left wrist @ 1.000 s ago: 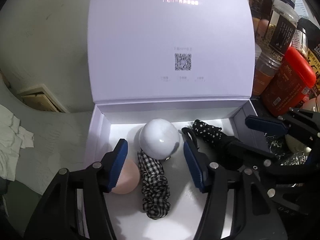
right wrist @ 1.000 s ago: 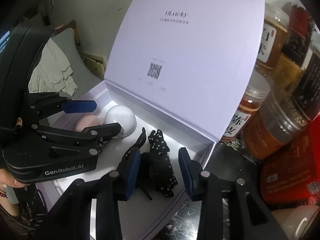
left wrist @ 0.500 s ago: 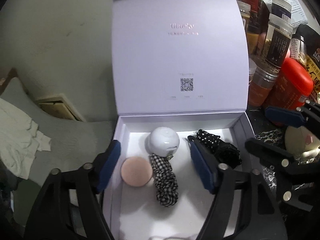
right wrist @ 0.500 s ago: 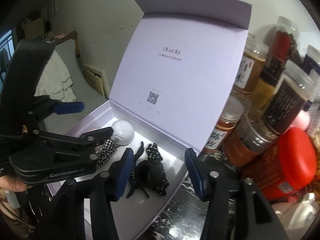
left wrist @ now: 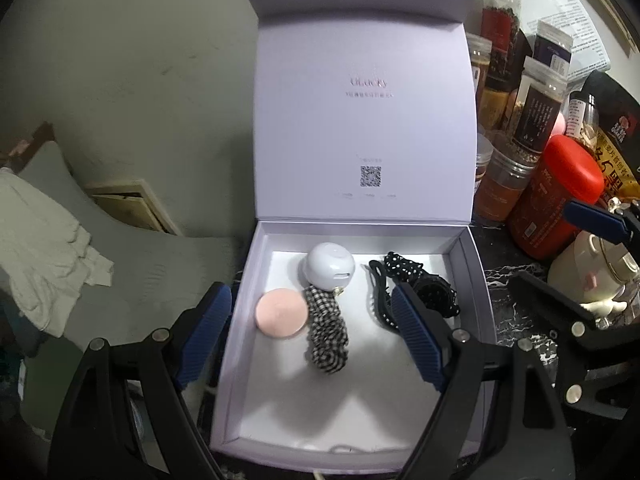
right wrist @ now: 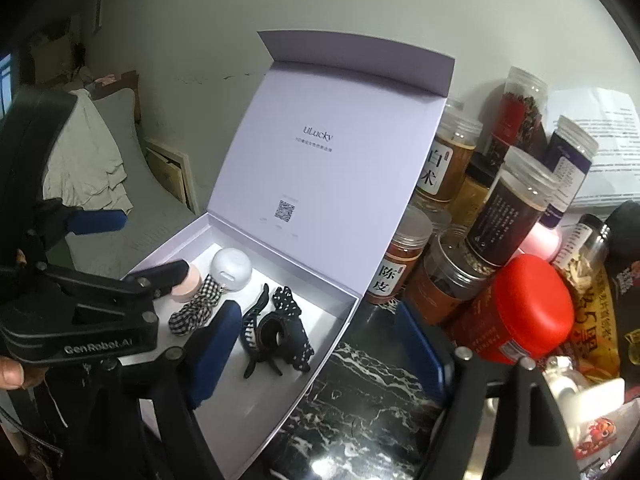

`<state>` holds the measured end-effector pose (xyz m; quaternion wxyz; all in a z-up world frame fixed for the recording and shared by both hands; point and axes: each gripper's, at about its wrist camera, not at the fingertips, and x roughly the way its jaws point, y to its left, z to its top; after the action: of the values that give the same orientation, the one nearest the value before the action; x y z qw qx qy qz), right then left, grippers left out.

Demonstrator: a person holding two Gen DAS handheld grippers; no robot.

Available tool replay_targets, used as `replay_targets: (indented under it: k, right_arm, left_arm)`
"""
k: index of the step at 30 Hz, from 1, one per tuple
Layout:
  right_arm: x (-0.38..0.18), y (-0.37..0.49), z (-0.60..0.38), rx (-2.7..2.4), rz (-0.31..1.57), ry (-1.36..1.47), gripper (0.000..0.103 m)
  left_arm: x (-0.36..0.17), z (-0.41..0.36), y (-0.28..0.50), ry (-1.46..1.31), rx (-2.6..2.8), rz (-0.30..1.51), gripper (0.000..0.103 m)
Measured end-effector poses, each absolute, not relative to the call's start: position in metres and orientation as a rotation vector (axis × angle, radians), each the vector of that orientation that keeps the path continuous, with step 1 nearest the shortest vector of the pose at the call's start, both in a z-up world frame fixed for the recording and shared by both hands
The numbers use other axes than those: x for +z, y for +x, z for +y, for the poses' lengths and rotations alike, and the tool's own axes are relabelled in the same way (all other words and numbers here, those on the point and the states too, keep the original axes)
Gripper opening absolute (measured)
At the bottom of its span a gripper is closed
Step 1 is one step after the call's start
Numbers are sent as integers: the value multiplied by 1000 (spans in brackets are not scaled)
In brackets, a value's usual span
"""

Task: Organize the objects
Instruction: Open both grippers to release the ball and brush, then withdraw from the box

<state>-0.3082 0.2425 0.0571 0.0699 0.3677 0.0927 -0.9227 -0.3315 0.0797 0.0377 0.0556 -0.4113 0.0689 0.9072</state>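
Below the opening, empty left gripper point(left wrist: 308, 336) lies the checked scrunchie point(left wrist: 326, 334).

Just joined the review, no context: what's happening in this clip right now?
A person holds a gripper in each hand above an open lilac gift box on a dark marble counter. Inside lie a pink puff, a white round gadget, a checked scrunchie, a black hair claw and a polka-dot scrunchie. The left gripper and right gripper are both empty, jaws opening, nothing gripped. Jars and a red canister crowd the counter beside the box.
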Motion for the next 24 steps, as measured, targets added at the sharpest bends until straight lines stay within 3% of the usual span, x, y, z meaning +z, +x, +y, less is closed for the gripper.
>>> replay_targets:
  k: [24]
  right_arm:
    - [108,-205,236,-2778,210,1005,84]
  left_arm:
    - [99,58,-216,-1103,2857,122,85]
